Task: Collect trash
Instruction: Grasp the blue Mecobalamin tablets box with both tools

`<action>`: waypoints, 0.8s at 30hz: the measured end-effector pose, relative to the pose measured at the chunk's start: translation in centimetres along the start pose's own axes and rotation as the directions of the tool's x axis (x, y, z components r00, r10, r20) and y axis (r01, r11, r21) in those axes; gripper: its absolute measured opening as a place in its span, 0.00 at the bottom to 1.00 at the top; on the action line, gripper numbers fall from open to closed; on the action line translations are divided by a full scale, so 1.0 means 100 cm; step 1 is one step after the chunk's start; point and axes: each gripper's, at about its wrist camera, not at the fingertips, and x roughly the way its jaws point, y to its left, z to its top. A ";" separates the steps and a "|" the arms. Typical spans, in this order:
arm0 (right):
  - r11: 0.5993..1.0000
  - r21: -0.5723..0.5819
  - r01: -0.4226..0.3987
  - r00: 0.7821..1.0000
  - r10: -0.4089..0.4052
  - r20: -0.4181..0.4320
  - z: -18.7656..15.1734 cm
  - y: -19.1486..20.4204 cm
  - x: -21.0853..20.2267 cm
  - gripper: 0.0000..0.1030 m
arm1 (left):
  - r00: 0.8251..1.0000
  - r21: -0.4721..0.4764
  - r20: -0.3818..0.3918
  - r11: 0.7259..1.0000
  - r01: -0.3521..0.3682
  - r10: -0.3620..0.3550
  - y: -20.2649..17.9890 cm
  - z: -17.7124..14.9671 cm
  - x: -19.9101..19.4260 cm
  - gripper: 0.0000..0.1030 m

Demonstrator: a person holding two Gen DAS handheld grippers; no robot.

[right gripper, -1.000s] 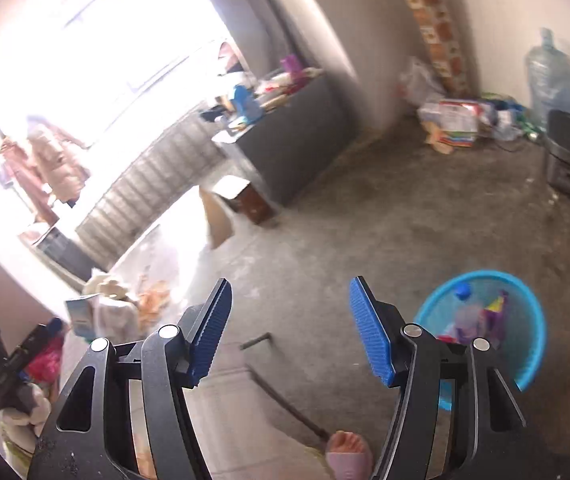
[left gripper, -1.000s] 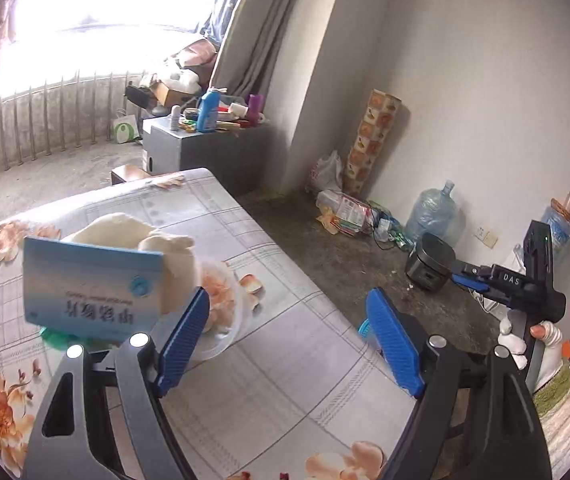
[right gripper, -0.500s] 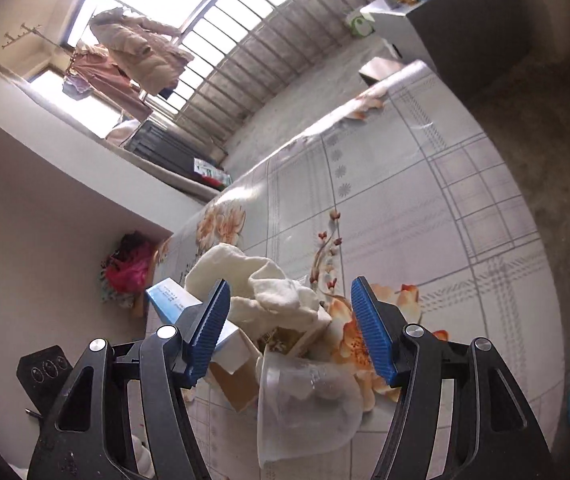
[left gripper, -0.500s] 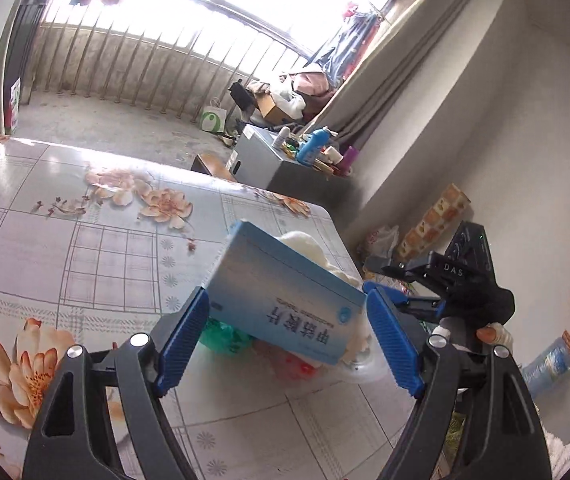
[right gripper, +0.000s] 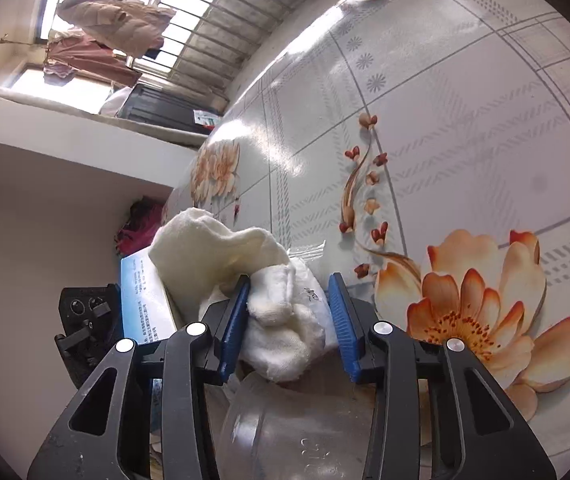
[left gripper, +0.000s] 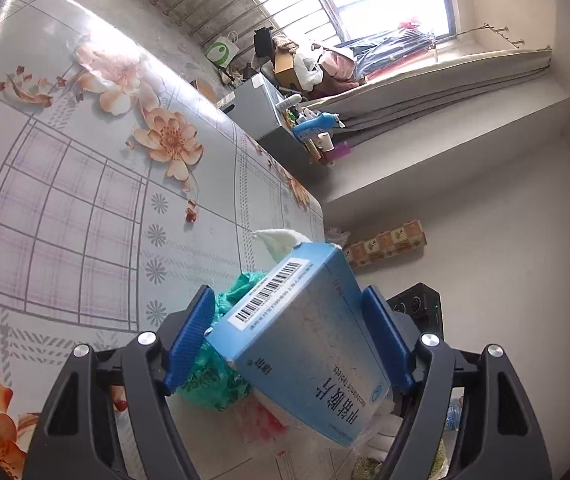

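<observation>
table (left gripper: 65,208): floral oilcloth, mostly bare; all the trash sits in one heap at its near edge, right under your two grippers.
blue box (left gripper: 305,344): biggest piece, tilted on the heap. Your left gripper (left gripper: 285,340) has a pad on each side of it; right pad looks touching, left pad close, so I judge it gripped or a hair short of it. Not lifted clear.
white cloth (right gripper: 281,304): wadded, draped over the box corner and the heap. Your right gripper (right gripper: 291,320) is narrowed around it, pads at or just beside the fabric; can't tell if it's truly squeezed.
clear plastic cup (right gripper: 285,440): lying under your right gripper, untouched.
green bag (left gripper: 213,376): crumpled beside the box, under your left pad, untouched.
progress: early, my read. Nothing here is in a bin, and no bin shows.
left to do: you carry off box and cloth, then come back for cup and bag.
</observation>
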 end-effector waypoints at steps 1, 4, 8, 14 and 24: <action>1.000 0.005 -0.004 1.000 0.004 -0.005 -0.004 0.000 0.000 0.34 | 1.000 -0.002 -0.001 1.000 0.011 -0.011 0.000 -0.001 -0.001 0.67; 1.000 0.020 -0.007 1.000 0.008 -0.006 -0.023 0.002 -0.004 0.32 | 1.000 -0.005 -0.011 1.000 0.026 -0.026 0.000 -0.006 -0.006 0.64; 0.999 0.048 -0.024 1.000 0.023 0.012 -0.051 -0.001 -0.016 0.31 | 0.998 0.009 -0.054 0.999 0.038 -0.037 -0.006 -0.023 -0.016 0.63; 0.993 0.105 -0.050 0.999 0.048 0.023 -0.110 -0.007 -0.038 0.30 | 0.991 0.016 -0.123 0.998 0.054 -0.052 -0.013 -0.059 -0.039 0.63; 0.997 0.062 0.039 0.986 -0.048 0.161 -0.142 -0.006 -0.101 0.52 | 0.996 0.092 -0.075 0.995 -0.037 0.044 -0.023 -0.089 -0.084 0.63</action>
